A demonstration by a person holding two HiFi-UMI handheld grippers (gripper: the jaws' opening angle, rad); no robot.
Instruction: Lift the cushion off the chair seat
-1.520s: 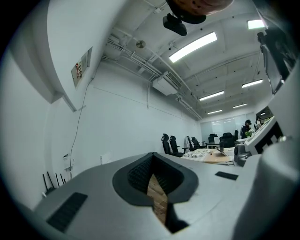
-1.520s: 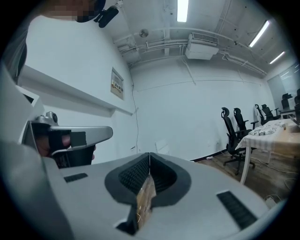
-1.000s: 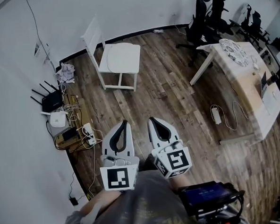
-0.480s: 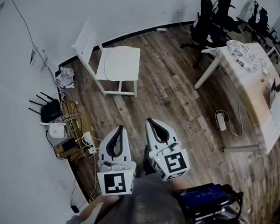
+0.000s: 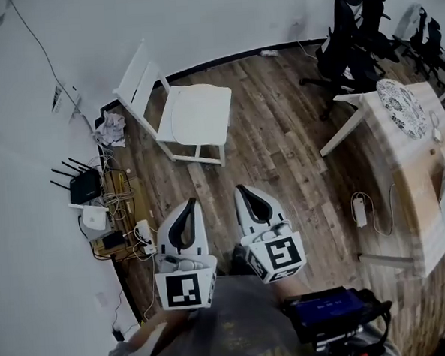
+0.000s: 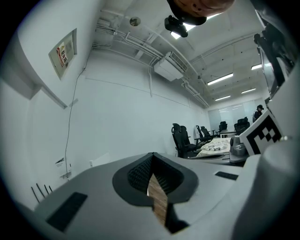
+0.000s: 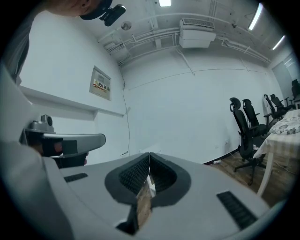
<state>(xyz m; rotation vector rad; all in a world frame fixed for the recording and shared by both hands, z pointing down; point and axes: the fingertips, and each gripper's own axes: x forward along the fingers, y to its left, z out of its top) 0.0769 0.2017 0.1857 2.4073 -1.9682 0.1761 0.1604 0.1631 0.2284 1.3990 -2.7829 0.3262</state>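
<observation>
Head view: left claw (image 5: pixel 192 203), right claw (image 5: pixel 241 189) both closed, empty; cushion (image 5: pixel 196 115) on chair (image 5: pixel 135 75); wall sign (image 7: pixel 101 86) unreadable.

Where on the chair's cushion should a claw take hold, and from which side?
Probably the rim of the cushion nearest the person. It lies flat and thin on the white chair, whose backrest closes the left side in the head view, so a low pinch from the near side looks easiest. The left claw and right claw, both shut, must open first.
</observation>
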